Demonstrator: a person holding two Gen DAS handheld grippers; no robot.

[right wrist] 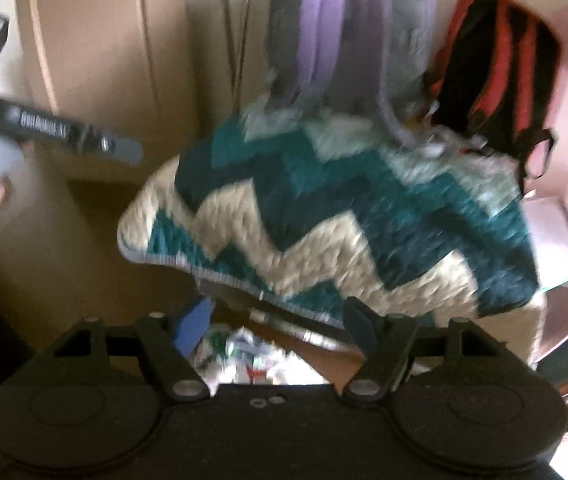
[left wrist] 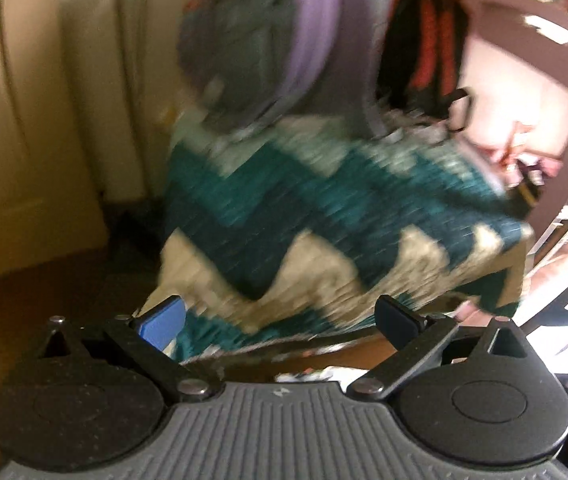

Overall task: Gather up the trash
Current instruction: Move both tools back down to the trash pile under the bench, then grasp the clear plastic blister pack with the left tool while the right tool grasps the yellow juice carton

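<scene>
Both grippers empty, jaws apart: left gripper (left wrist: 280, 322), right gripper (right wrist: 278, 322). Crumpled trash (right wrist: 252, 360) on floor just below zigzag blanket (right wrist: 323, 216), right under right gripper. Drop slow, straddle wad, then squeeze.

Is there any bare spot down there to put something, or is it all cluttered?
Bare brown floor lies left of the zigzag blanket, bordered by the cream cabinet. Under the blanket's edge, crumpled litter crowds the floor. Behind the blanket, a purple-grey backpack and a black-red one are packed close.
</scene>
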